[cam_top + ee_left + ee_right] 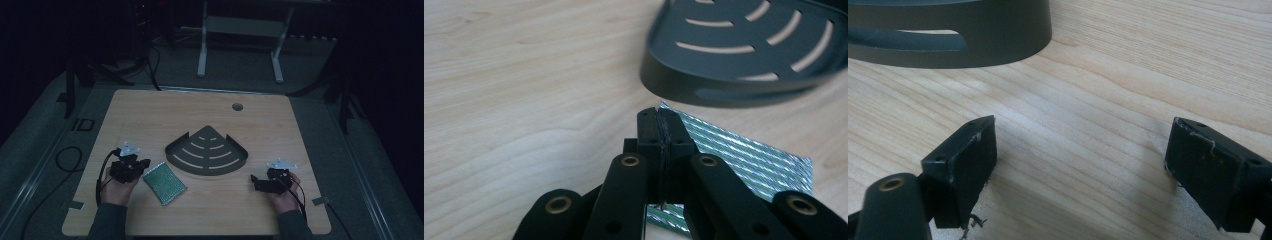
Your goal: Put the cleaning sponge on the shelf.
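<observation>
A dark fan-shaped tray with curved slots (207, 150) lies in the middle of the wooden table (150, 115). A green, shiny ribbed pad (164, 182) lies flat at the tray's front left. My left gripper (144, 163) rests just left of the pad, its jaws pressed together with nothing between them; in the left gripper view the shut tips (659, 117) sit over the pad's near edge (754, 162), with the tray (744, 60) beyond. My right gripper (255, 181) is at the front right, open, its fingers (965, 160) wide apart over bare wood, the tray's wall (948, 35) ahead.
A round hole (237, 106) sits near the table's far edge. Tape tabs mark the front corners (75, 204). A white frame stand (240, 35) and cables (67, 160) lie on the dark floor beyond and beside the table.
</observation>
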### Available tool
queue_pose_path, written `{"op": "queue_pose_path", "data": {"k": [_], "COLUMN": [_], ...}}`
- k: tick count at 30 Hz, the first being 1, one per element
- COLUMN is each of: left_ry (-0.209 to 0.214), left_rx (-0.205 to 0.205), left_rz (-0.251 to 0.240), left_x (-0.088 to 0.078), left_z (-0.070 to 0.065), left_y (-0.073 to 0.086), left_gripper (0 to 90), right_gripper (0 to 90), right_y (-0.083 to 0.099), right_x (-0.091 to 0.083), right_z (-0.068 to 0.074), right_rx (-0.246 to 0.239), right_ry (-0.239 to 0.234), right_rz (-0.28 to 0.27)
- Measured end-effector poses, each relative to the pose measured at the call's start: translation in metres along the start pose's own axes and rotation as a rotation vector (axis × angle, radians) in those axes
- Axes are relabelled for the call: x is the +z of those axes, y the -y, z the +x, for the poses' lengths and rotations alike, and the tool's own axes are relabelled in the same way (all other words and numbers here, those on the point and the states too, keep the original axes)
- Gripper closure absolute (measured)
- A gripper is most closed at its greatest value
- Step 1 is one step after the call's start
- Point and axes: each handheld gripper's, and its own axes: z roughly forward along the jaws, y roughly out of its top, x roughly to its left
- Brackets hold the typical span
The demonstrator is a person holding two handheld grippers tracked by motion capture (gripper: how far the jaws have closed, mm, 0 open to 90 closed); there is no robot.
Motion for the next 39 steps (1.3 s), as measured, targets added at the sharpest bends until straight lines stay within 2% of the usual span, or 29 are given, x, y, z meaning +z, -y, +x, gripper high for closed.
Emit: {"op": "queue_pose_path", "data": {"k": [9,16,20,23,27,33,39], "left_ry": [0.045,0.048,0.052,0.011,-0.001,-0.037,-0.043], "left_rx": [0.053,0.113,0.111,0.114,0.089,0.091,0.085], "left_rz": [0.07,0.125,0.151,0.186,0.185,0.188,0.186], "left_x": [0.004,0.008,0.012,0.017,0.017,0.019,0.018], "left_z": [-0.022,-0.037,-0.036,-0.036,-0.031,-0.025,-0.022], "left_y": [0.015,0.024,0.028,0.028,0.027,0.025,0.022], "left_gripper": [90.0,90.0,90.0,90.0,90.0,90.0,90.0], "right_gripper": [12.9,12.9,12.9,12.9,12.9,12.9,12.9], "right_y": [0.0,0.0,0.0,0.0,0.0,0.0,0.0], "right_x": [0.0,0.0,0.0,0.0,0.0,0.0,0.0], "right_z": [0.0,0.0,0.0,0.0,0.0,0.0,0.0], "right_rx": [0.0,0.0,0.0,0.0,0.001,0.001,0.0], "right_ry": [0.0,0.0,0.0,0.0,0.0,0.0,0.0], "right_rz": [0.0,0.0,0.0,0.0,0.0,0.0,0.0]}}
